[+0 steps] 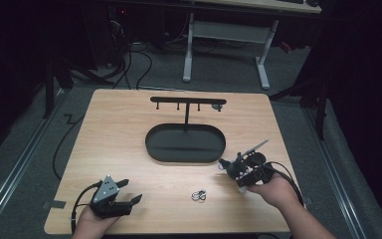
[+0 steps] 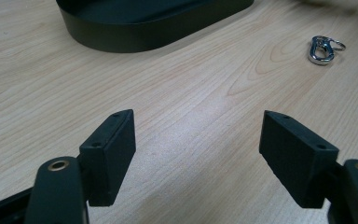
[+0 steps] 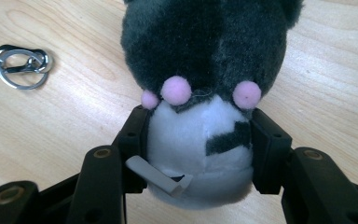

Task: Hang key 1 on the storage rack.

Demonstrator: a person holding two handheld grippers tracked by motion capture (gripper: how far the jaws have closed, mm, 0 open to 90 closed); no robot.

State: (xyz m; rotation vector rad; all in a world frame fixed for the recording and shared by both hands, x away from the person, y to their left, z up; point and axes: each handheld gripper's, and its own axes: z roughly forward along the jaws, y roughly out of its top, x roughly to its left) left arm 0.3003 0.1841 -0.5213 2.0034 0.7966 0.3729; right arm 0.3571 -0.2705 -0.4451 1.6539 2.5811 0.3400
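My right gripper (image 3: 199,135) is shut on a small plush toy (image 3: 205,60), dark grey on top with a white belly and pink pompoms; its jaws squeeze the white part from both sides. In the high view the right gripper (image 1: 238,172) holds the plush toy (image 1: 230,166) just right of the black oval tray (image 1: 185,143). A silver carabiner clip with a key ring (image 1: 198,195) lies on the table in front of the tray, also seen as the clip (image 2: 324,48) and the clip (image 3: 22,63). My left gripper (image 1: 129,193) stands open at the near left with nothing between its fingers (image 2: 112,154).
A black T-shaped hanger stand (image 1: 187,103) with small hooks rises from the back of the tray. The light wooden table (image 1: 119,124) has bare room on its left half. Cables trail off the left edge; a white desk frame (image 1: 226,45) stands beyond on the floor.
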